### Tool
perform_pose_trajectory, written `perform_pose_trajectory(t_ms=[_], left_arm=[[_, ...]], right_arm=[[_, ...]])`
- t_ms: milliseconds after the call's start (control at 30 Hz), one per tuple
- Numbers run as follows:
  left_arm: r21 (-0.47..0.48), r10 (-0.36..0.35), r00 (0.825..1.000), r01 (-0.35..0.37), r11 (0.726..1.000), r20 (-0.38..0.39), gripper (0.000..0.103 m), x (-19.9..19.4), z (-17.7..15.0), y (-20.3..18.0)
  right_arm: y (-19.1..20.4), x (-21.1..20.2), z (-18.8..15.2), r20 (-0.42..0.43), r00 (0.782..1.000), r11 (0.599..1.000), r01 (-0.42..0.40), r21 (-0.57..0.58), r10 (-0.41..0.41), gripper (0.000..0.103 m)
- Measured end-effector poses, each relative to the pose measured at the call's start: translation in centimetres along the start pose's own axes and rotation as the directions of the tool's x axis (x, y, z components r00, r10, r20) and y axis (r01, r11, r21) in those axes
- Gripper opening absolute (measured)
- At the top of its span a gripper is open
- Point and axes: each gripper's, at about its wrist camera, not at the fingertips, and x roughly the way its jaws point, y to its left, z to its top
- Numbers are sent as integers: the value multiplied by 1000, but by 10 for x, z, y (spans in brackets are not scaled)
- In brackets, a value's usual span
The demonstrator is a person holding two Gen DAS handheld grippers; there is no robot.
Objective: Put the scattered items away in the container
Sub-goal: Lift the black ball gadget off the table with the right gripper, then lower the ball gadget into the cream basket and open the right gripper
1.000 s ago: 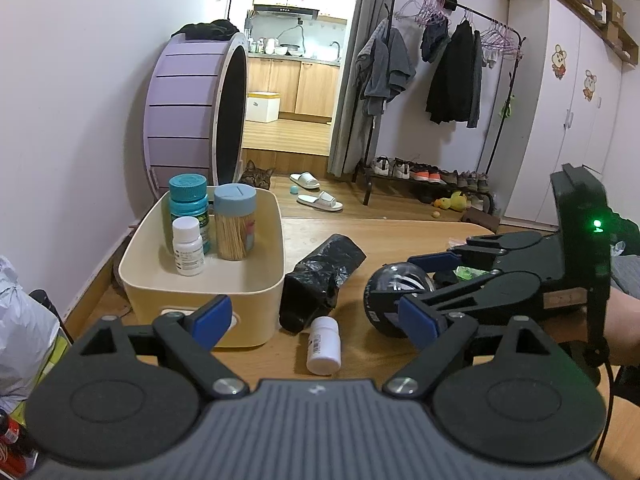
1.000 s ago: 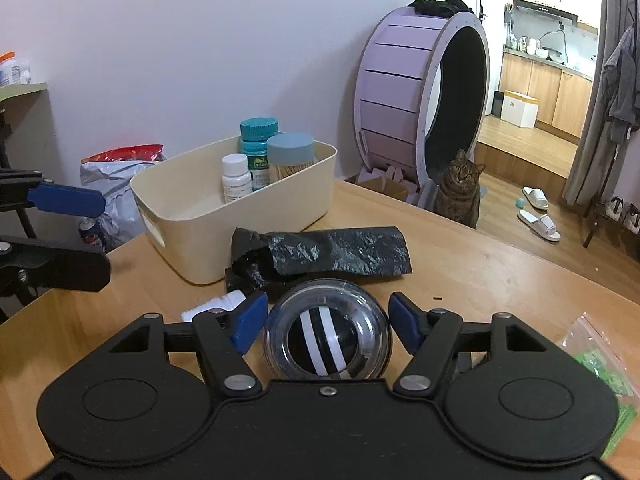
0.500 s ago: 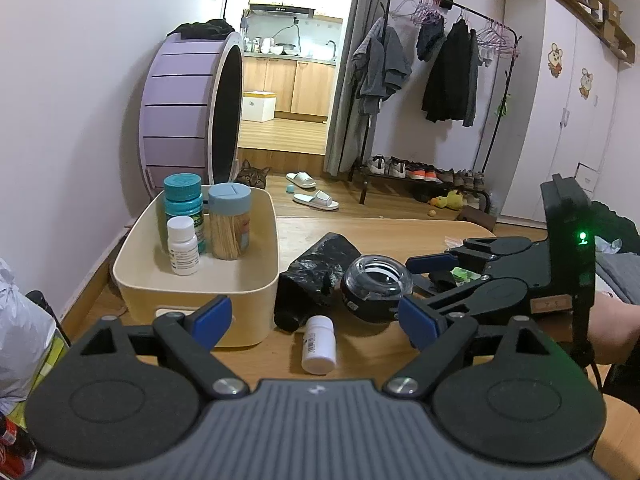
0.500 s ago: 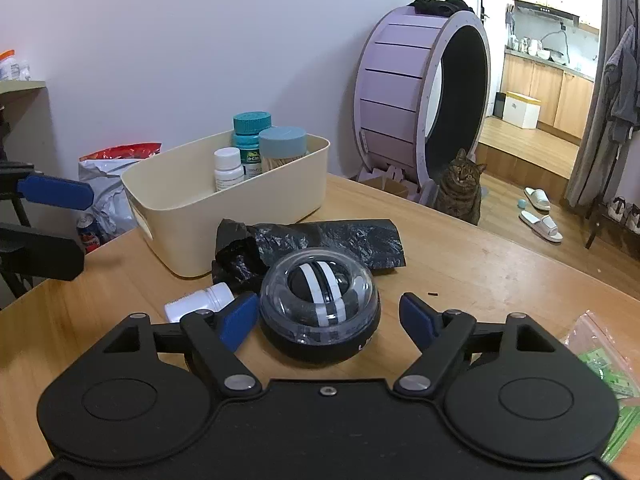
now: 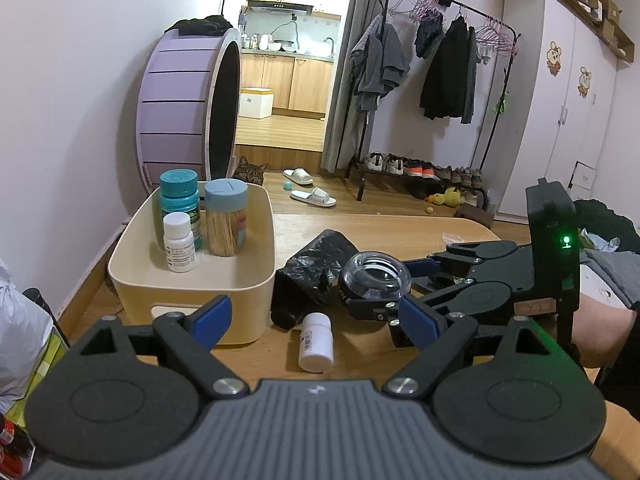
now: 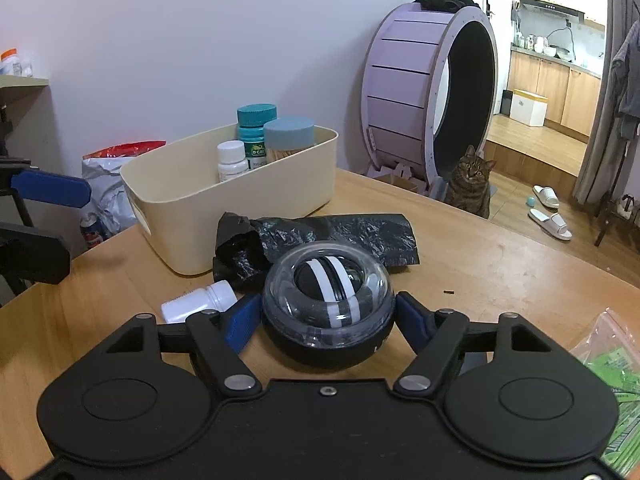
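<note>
While clamped by right claw [image 6: 327, 320] at nine and three: gyro ball [image 6: 326, 300] likely heavy, slick-domed; grip black base; left claw [image 5: 316, 318] apart.

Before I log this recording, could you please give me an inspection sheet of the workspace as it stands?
Surface: wooden table, small dark speck on it.
Job's things: cream bin holds three upright containers; gyro ball, black bag roll and lying white bottle remain outside.
Clutter: green packet at the table's edge.
Grippers: right gripper pads against the gyro ball; left gripper open, empty.
Cables: nothing seen.
Surroundings: cat beside purple wheel; clothes rack.
</note>
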Motion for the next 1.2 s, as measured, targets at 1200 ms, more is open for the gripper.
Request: perform_pose_trajectory(t_ms=[1200], left_arm=[[-169, 212, 976, -201, 965, 52, 90, -33, 10, 60]], right_arm=[[42, 29, 108, 59, 992, 993, -111, -26, 113, 70]])
